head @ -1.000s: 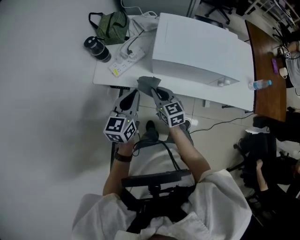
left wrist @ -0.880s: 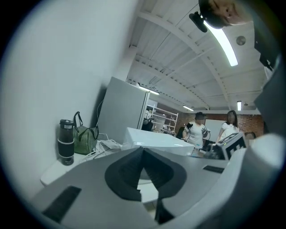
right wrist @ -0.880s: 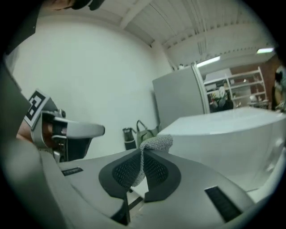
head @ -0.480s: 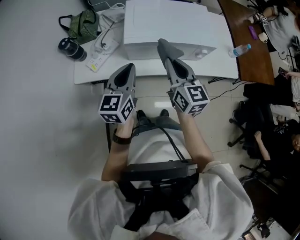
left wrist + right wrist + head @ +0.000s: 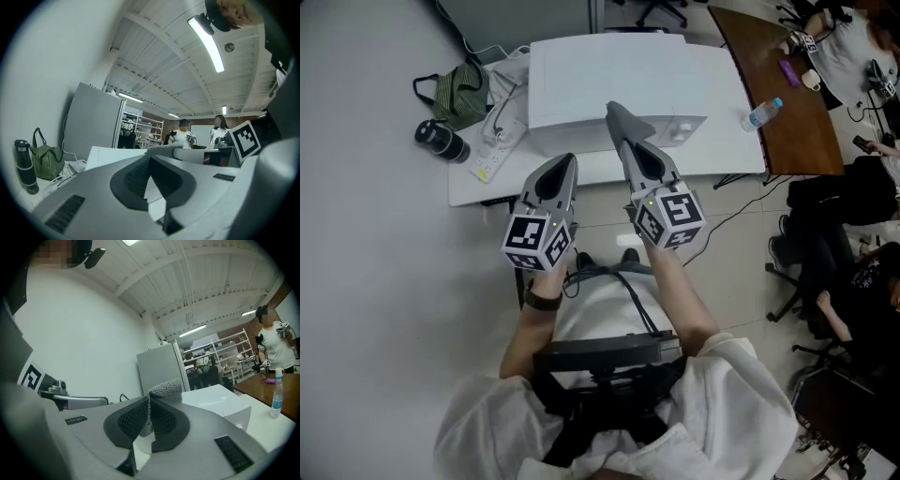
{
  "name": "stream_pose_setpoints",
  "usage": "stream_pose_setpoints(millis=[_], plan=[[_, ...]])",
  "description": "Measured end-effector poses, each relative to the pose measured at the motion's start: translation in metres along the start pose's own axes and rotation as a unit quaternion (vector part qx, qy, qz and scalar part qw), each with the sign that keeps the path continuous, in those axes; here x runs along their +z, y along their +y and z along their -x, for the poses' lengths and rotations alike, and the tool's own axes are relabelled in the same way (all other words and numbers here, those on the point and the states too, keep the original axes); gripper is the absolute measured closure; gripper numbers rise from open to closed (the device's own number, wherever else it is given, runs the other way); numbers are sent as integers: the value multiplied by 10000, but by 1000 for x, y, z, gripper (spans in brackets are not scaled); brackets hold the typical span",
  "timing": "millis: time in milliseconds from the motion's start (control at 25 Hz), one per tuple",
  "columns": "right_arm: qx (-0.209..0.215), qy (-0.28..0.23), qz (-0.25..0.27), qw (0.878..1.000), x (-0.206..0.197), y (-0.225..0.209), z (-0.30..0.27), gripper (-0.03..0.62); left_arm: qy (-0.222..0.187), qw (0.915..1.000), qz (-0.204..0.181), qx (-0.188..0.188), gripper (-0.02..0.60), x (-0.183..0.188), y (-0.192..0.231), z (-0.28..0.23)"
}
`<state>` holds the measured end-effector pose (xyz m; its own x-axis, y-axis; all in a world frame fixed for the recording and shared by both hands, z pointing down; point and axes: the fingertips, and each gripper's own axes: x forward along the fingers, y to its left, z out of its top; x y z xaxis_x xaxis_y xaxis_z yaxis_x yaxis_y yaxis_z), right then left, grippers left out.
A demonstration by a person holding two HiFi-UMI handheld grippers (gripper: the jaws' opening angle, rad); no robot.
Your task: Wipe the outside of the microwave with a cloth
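Note:
The white microwave (image 5: 619, 75) stands on a white table (image 5: 483, 183); its top also shows in the right gripper view (image 5: 218, 401). My right gripper (image 5: 616, 111) is held up in front of the microwave's front face and is shut on a grey cloth (image 5: 625, 119). In the right gripper view the cloth (image 5: 165, 389) bunches out between the pressed jaws of the right gripper (image 5: 149, 404). My left gripper (image 5: 566, 159) hangs to the left, over the table's front edge; its jaws (image 5: 150, 161) meet with nothing in them.
A green bag (image 5: 457, 89), a black flask (image 5: 441, 141) and a power strip (image 5: 492, 155) lie left of the microwave. A water bottle (image 5: 762, 112) stands at the table's right end, beside a brown desk (image 5: 787, 84). People stand at the room's far side.
Both grippers have risen from the table's front edge. The right one has carried the cloth up and forward, toward the microwave's front.

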<state>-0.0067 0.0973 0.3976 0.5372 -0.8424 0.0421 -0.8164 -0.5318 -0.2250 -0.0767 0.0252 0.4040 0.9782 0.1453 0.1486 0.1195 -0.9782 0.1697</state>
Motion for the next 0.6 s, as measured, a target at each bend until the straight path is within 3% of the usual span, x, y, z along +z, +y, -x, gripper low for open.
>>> stream_pose_setpoints(millis=[360,600], plan=[[-68,-124,26,9999,17,-25,-3,579,155,9992,-199,-321,549,10,-25,-24],[-15,-37,37,10000,12,-9,-11,579,172,9986,-206,-448,549,9,-27,-13]])
